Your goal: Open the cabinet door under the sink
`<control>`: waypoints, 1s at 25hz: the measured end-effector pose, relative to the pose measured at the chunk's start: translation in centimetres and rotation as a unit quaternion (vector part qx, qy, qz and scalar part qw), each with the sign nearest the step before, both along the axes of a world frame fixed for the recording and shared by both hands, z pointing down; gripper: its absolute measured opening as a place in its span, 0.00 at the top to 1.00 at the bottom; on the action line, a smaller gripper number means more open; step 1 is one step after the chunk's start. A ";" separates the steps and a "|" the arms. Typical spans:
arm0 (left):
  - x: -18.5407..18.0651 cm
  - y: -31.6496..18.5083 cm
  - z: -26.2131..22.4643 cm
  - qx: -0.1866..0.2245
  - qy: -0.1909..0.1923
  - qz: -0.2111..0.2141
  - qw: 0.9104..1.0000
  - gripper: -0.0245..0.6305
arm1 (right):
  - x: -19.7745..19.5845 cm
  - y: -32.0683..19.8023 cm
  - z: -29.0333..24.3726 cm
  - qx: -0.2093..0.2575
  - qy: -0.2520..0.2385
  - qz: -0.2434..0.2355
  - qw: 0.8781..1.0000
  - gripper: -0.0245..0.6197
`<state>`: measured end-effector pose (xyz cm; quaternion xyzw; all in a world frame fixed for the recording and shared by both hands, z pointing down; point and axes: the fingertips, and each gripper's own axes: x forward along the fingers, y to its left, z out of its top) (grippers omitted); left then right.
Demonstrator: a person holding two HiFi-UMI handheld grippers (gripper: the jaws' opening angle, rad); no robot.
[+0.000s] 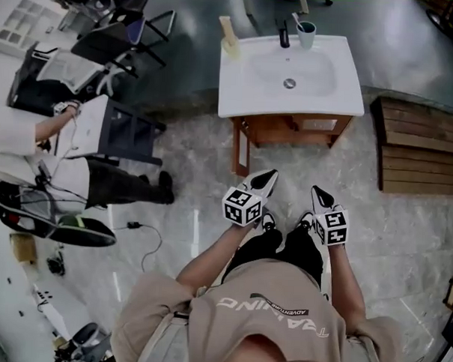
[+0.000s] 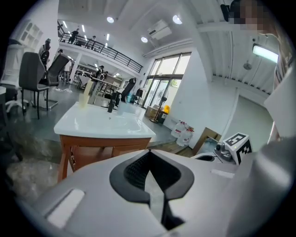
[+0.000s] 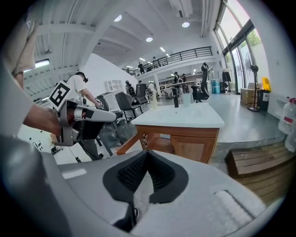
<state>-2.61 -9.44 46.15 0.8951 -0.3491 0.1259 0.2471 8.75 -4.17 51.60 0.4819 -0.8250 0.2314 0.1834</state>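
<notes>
Fingertips (image 2: 135, 169) of left gripper (image 1: 269, 175) pressed together, nothing between; right gripper (image 1: 318, 191) likewise closed, empty. Cabinet (image 1: 288, 131) under sink (image 1: 238, 94) stood at twelve o'clock, well apart; door (image 1: 241, 149) at eleven o'clock appeared swung outward, interior hidden beneath sink.

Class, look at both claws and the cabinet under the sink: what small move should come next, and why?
Probably open the right claw and bring it toward the right door. It and the left claw are shut, empty, short of the cabinet; the left door already seems swung out, the right one looks closed.
</notes>
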 end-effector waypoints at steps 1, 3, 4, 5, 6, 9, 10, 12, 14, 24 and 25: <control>-0.2 -0.1 -0.7 0.008 -0.001 -0.002 1.000 0.94 | 0.3 0.2 -0.2 -0.001 -0.001 0.001 1.000 0.96; -0.5 -0.4 -2.0 0.023 -0.003 -0.004 1.000 0.94 | 0.7 0.5 -0.5 -0.002 -0.001 -0.001 1.000 0.96; -0.6 -0.6 -2.6 0.029 -0.006 -0.006 1.000 0.94 | 1.0 0.4 -0.8 0.000 0.000 -0.002 1.000 0.96; -0.7 -0.9 -3.1 0.035 -0.008 -0.007 0.999 0.94 | 1.2 0.1 -1.2 0.003 0.002 -0.003 1.000 0.96; -0.7 -1.2 -3.7 0.041 -0.010 -0.008 0.999 0.94 | 1.5 -0.3 -1.7 0.009 0.003 -0.004 1.000 0.96; -0.5 -2.3 -5.2 0.059 -0.014 -0.009 0.998 0.94 | 2.0 -2.0 -3.8 0.035 0.001 -0.003 0.999 0.96; -0.4 -2.6 -5.8 0.065 -0.015 -0.009 0.998 0.94 | 2.2 -2.5 -4.7 0.044 0.001 -0.004 0.999 0.96; 0.0 -3.2 -7.0 0.078 -0.011 -0.009 0.997 0.94 | 2.5 -3.4 -6.4 0.059 -0.001 -0.006 0.998 0.96; 0.2 -3.7 -8.2 0.091 -0.006 -0.008 0.996 0.94 | 2.5 -4.2 -8.3 0.077 -0.005 -0.008 0.997 0.96; -0.4 -6.5 -14.6 0.159 -0.013 -0.028 0.987 0.94 | 2.5 -7.7 -16.8 0.161 0.000 -0.018 0.987 0.96; -0.6 -6.9 -15.2 0.167 -0.012 -0.033 0.985 0.94 | 2.6 -8.1 -17.8 0.173 0.005 -0.015 0.985 0.96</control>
